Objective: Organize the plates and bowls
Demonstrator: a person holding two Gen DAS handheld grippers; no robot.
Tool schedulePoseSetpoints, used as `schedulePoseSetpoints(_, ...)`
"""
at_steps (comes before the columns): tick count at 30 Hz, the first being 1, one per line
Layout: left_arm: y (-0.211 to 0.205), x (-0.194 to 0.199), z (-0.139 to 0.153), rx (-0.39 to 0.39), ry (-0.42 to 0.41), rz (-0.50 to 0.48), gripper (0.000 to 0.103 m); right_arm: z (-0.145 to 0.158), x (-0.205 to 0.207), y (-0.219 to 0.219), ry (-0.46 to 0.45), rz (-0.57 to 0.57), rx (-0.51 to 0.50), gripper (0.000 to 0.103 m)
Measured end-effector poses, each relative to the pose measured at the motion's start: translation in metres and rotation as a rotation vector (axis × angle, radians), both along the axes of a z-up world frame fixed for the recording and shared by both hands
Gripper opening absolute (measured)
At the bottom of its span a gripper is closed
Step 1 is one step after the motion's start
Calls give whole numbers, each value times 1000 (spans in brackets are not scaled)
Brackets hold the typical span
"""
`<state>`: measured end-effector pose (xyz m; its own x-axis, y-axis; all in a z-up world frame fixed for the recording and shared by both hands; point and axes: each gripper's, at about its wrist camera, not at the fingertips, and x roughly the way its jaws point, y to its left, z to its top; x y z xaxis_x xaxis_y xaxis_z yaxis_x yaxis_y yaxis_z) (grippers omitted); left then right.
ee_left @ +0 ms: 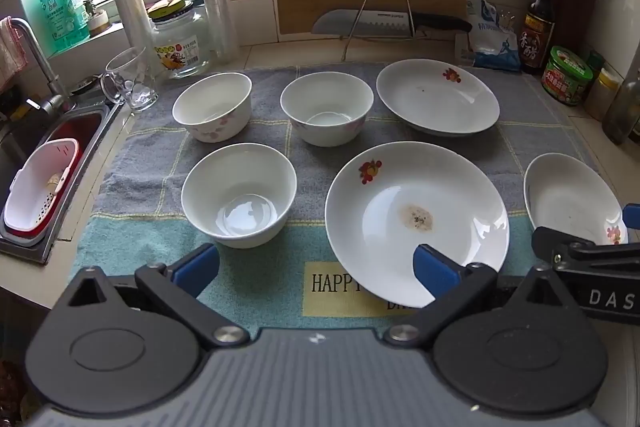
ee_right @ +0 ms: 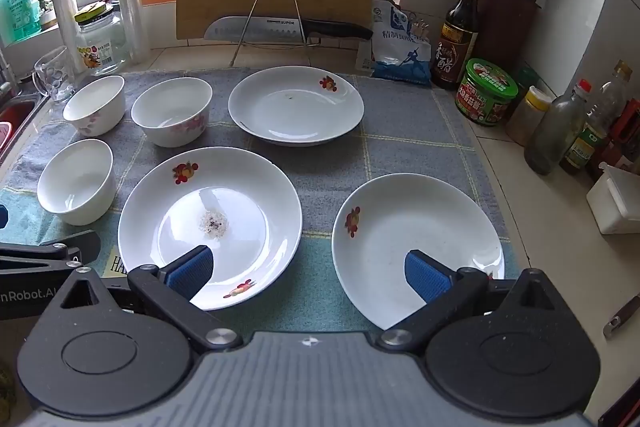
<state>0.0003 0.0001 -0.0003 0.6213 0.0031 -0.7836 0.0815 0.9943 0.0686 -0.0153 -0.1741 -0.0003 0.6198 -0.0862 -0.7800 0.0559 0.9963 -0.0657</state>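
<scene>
The left gripper (ee_left: 316, 269) and right gripper (ee_right: 308, 271) both stand with jaws fully apart, holding nothing. Three bowls (ee_left: 239, 194) sit ahead-left of the left gripper. Three plates (ee_right: 416, 247) lie on the towel (ee_right: 400, 147), two directly beneath the right gripper's fingers.

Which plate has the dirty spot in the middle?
The front middle plate, beside the near bowl. The back plate and right plate have no such patch.
</scene>
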Motion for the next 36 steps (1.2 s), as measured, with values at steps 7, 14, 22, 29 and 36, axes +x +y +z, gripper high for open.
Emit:
schedulePoseSetpoints(7, 2, 0, 0, -13, 4, -3, 102, 0, 0, 0, -4, 3, -5, 103)
schedulePoseSetpoints(14, 1, -1, 4, -10, -3, -1, 102, 0, -1, 0, -8, 4, -6, 103)
schedulePoseSetpoints(22, 2, -1, 3, -11, -5, -1, 102, 5, 1, 1, -9, 6, -6, 103)
schedulePoseSetpoints(29, 3, -1, 4, -11, -8, 1, 102, 3, 0, 1, -13, 6, -8, 103)
schedulePoseSetpoints(36, 2, 0, 6, -13, -7, 1, 102, 4, 0, 0, -15, 7, -8, 103)
